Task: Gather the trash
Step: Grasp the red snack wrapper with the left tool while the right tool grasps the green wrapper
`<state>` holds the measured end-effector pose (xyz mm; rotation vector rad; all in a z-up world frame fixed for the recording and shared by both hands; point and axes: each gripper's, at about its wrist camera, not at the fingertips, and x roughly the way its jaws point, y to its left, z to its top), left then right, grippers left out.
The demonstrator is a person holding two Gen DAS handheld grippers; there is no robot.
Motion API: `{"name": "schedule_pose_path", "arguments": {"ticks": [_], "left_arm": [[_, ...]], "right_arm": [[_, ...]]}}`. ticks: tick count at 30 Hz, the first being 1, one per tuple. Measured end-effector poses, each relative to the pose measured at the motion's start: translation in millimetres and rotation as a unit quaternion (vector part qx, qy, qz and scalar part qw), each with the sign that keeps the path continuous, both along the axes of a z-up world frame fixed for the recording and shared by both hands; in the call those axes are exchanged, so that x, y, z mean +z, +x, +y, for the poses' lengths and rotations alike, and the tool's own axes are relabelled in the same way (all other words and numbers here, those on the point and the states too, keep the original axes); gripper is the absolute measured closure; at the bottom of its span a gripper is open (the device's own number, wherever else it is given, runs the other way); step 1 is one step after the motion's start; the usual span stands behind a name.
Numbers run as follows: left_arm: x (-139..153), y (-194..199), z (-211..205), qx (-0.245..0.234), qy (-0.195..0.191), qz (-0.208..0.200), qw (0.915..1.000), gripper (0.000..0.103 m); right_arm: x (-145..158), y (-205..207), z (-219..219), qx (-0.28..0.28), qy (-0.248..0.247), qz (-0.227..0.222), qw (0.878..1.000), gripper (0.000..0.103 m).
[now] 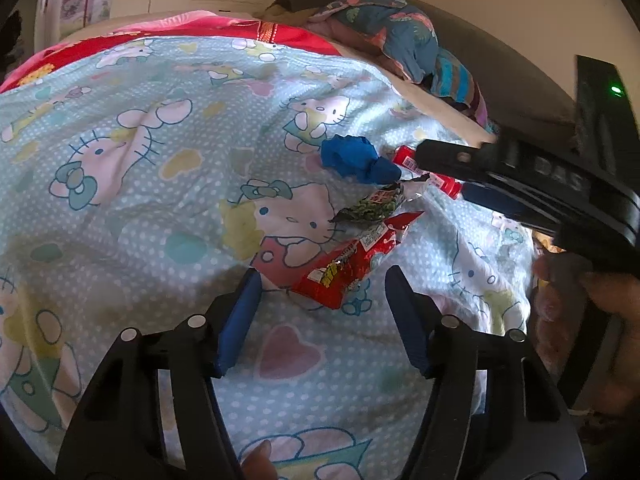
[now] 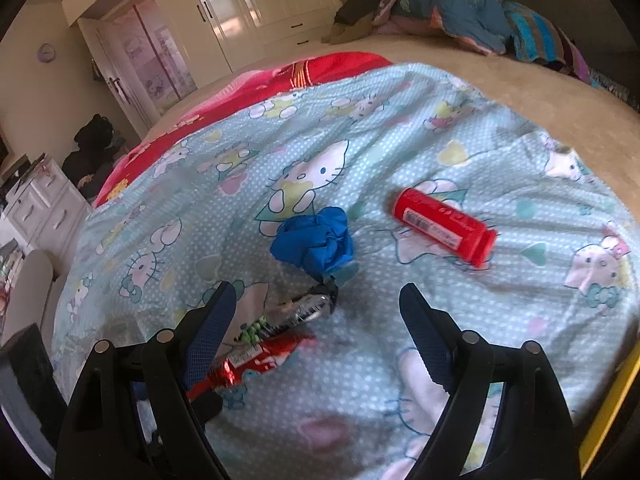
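Four pieces of trash are seen close together on a bed covered by a pale blue cartoon-cat sheet (image 1: 160,208). A red snack wrapper (image 1: 348,268) lies nearest the left gripper (image 1: 320,284), its lower end just ahead of and between the spread blue-padded fingers; no pad is seen pressing on it, so this gripper is read as open and empty. Touching the wrapper's far end is a crumpled green and silver wrapper (image 1: 376,206). Just beyond that a crumpled blue wad (image 1: 356,158) is seen, and beside it, to the right, a red bottle (image 1: 436,174) lies on its side, partly hidden in the left wrist view by the right gripper's body.

In the right wrist view the right gripper (image 2: 320,296) is held open above the sheet with nothing between its fingers; the silver wrapper end lies just ahead of its left finger. A heap of patterned bedding (image 2: 460,12) rests at the bed's far edge, with cream wardrobes (image 2: 248,4) behind.
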<state>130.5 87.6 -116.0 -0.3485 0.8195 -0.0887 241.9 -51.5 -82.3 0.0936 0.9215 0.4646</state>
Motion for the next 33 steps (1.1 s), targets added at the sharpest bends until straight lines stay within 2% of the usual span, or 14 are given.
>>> {"name": "schedule_pose_path", "arguments": {"ticks": [3,5,7,9,13,18,25,33], "left_arm": [[-3.4,0.3,1.5,0.002,-0.015,0.003,0.9999,0.052],[-4.8,1.0,1.5,0.002,-0.018,0.004,0.9998,0.053],[-5.1,0.6,0.5,0.001,-0.020,0.002,0.9998,0.055],[-6.0,0.5,0.5,0.000,-0.024,0.002,0.9997,0.058],[-6.7,0.9,1.2,-0.002,-0.033,0.005,0.9994,0.071],[-7.2,1.1,0.5,-0.004,-0.041,0.007,0.9991,0.080],[-2.3,-3.5,-9.7,-0.022,-0.045,-0.001,0.9987,0.082],[20.2,-9.6,-20.4,-0.033,-0.043,-0.024,0.9982,0.082]], "right_arm": [[-9.3,7.5,5.2,-0.001,0.007,0.021,1.000,0.032],[-14.9,10.6,7.6,0.006,0.019,0.037,0.999,0.042],[-16.9,10.6,8.9,0.013,0.025,0.042,0.999,0.059],[-15.8,9.4,8.1,0.017,0.033,0.041,0.998,0.065],[-9.3,3.4,-0.6,0.014,0.049,0.030,0.998,0.066],[0.0,-5.1,-17.0,0.002,0.063,0.018,0.998,0.066],[13.2,-22.9,-47.4,-0.023,0.067,-0.007,0.997,0.066],[28.3,-51.7,-78.2,-0.040,0.057,-0.043,0.997,0.066]]}}
